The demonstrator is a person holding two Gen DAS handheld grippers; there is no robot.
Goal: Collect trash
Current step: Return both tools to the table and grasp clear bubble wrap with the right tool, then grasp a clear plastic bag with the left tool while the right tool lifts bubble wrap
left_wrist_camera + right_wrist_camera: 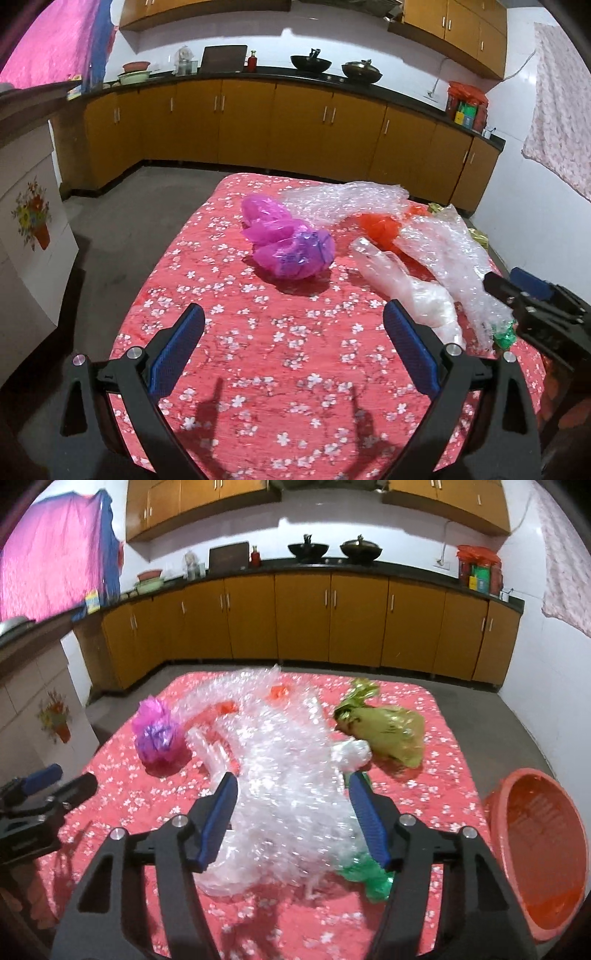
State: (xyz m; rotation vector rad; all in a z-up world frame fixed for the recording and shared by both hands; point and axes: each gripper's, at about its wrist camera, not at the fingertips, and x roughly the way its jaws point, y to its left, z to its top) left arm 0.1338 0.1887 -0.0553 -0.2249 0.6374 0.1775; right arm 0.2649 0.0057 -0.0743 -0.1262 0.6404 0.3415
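Right gripper [291,794] straddles bubble wrap [288,775]

Its jaws stand apart around the wrap, pressing unclear; left gripper [291,325] gapes empty, pink bag [288,247] at twelve o'clock.

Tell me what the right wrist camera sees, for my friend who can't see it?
The right gripper has crinkly clear bubble wrap between its blue fingers over a red flowered tablecloth. A purple bag, gold bag and orange tub sit nearby.
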